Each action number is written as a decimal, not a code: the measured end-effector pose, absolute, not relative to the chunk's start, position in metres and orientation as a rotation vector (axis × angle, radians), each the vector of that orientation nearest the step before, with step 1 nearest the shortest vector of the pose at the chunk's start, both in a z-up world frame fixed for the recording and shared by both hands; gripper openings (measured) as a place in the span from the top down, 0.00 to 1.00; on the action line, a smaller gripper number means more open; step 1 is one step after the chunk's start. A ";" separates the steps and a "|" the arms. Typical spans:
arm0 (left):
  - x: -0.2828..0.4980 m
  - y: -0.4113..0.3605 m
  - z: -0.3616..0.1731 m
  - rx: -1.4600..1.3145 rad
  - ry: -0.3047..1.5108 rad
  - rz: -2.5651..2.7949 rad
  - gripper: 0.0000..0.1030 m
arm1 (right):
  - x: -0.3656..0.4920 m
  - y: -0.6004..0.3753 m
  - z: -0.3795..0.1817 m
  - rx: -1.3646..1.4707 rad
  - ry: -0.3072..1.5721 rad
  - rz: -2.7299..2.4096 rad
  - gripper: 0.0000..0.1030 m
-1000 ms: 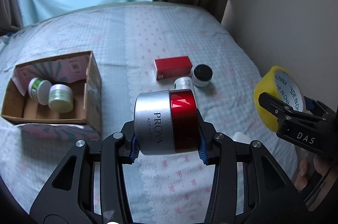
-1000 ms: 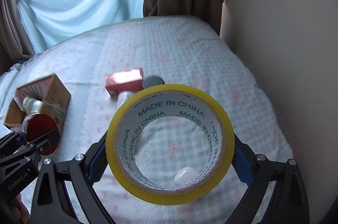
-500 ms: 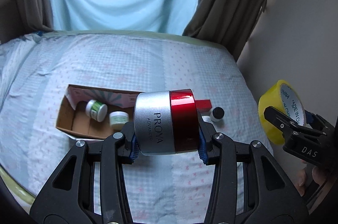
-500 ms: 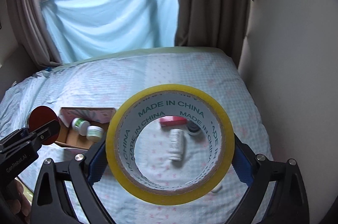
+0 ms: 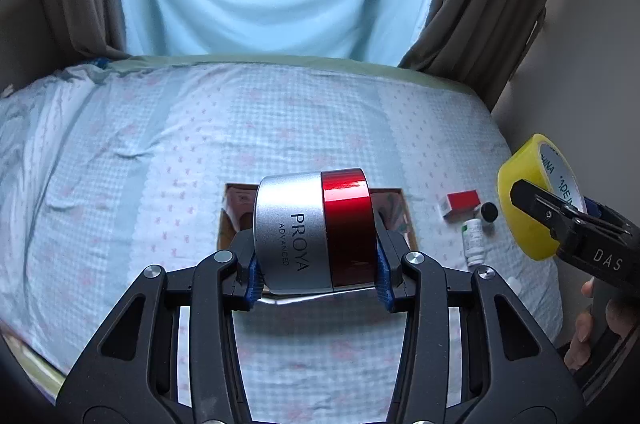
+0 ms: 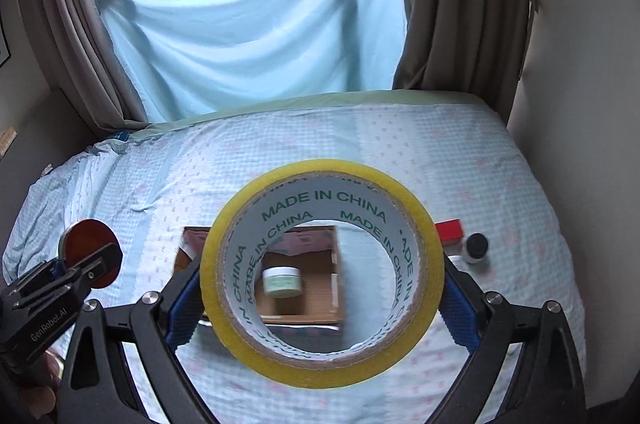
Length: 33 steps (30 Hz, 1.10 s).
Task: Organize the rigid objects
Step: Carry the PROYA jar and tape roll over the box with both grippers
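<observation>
The left gripper (image 5: 316, 266) pinches a silver-and-red PROYA jar (image 5: 314, 230) on its side between its blue-padded fingers (image 5: 382, 278), held in the air above the cardboard box (image 5: 406, 220). The right gripper (image 6: 322, 298) has its fingers (image 6: 460, 308) pressed against the outer sides of a yellow tape roll (image 6: 322, 274), held upright in the air so the box shows through its core. Inside the box (image 6: 304, 304) a small white jar with a green label (image 6: 282, 281) rests on the floor of the box. The box sits on the bed (image 5: 140, 183), which is covered in a pale blue checked sheet. To the right of the box lie a small red carton (image 5: 460, 203), a black-capped jar (image 5: 489, 212) and a white bottle (image 5: 473, 240) on its side, close together. Beyond the box, past the bed's far edge, a light blue cloth (image 6: 248, 35) hangs between brown curtains (image 6: 460, 3).
</observation>
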<state>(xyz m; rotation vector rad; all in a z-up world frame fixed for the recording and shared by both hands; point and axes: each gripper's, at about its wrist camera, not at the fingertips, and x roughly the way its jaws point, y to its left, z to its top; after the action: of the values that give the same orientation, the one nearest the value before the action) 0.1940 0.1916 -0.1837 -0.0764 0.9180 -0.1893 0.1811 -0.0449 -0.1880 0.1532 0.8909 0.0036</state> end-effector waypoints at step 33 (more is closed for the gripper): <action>0.327 0.204 -0.426 -0.009 1.360 -0.238 0.62 | 0.357 0.030 -0.436 0.313 1.508 0.045 0.06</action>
<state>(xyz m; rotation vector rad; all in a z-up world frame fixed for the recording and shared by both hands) 0.3270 0.2045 -0.4262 -0.0094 1.3600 -0.2377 0.3572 0.0297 -0.4360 0.3128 1.5083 0.0452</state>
